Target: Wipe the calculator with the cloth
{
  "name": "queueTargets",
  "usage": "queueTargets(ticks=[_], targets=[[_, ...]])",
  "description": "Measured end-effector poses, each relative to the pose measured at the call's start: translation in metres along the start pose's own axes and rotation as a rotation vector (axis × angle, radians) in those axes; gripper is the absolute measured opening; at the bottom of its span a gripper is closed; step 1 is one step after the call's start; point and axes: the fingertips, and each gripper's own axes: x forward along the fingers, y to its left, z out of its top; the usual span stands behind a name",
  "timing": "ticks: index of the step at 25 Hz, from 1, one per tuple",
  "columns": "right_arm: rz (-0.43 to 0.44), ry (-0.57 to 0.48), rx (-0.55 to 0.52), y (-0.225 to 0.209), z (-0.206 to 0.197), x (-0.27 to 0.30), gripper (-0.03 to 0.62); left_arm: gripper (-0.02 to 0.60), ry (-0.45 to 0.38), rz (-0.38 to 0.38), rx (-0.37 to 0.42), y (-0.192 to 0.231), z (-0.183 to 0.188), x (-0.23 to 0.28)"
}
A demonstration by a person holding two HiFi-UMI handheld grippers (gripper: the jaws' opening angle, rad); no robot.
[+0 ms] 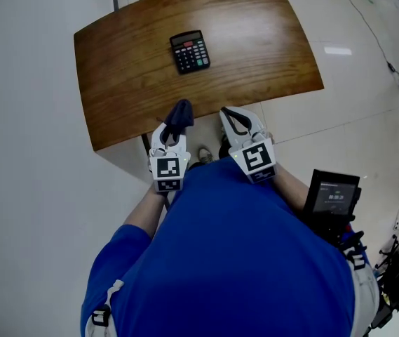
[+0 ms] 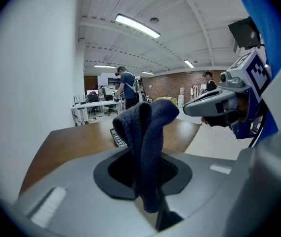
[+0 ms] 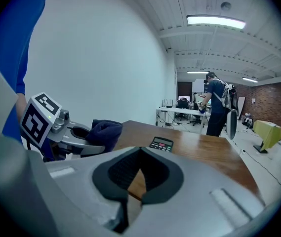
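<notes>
While I hold both grippers at the near edge of the table [image 1: 269, 41], the calculator [image 1: 189, 50] lies well apart from them, flat on the wood around the middle of the top. My left gripper [image 1: 174, 133] is closed on the cloth [image 1: 180, 112], a dark blue knitted piece that stands up in a bunch out of the jaws. My right gripper [image 1: 227, 114] has its jaws together and carries nothing; through the gap behind the tips I see only the wood.

From the cloth, the calculator is almost exactly at 12 o'clock, perhaps a little toward 1. From the right gripper it is at about 11 o'clock. Its long axis runs nearly from 12 to 6, with the display at the far end and the keys toward me. I judge the left gripper the better placed one: it is in line with that axis and somewhat nearer, so a stroke with the cloth would go straight forward along the length.

Cloth and calculator do not touch now. Such a picture fits a cloth being brought to the calculator as well as a cloth drawn back after wiping; I cannot say which.
</notes>
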Motion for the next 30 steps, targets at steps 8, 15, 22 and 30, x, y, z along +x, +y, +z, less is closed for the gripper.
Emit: queueTargets(ticks=[8,15,22,30], targets=[[-0.016,-0.011,0.006,-0.007,-0.015,-0.012,0.002,0.063,-0.047,-0.008,-0.037,-0.015,0.000,0.004],[-0.042,-0.017,-0.018,-0.025,-0.038,-0.027,0.002,0.063,-0.096,-0.018,-0.018,-0.039,-0.001,0.019],[-0.040,-0.043,-0.004,-0.028,-0.038,-0.028,0.002,0.063,-0.070,-0.021,-0.009,-0.044,0.000,0.016],[-0.017,-0.061,0.008,-0.026,-0.031,-0.031,0.002,0.063,-0.077,-0.014,0.006,-0.047,0.005,0.012]])
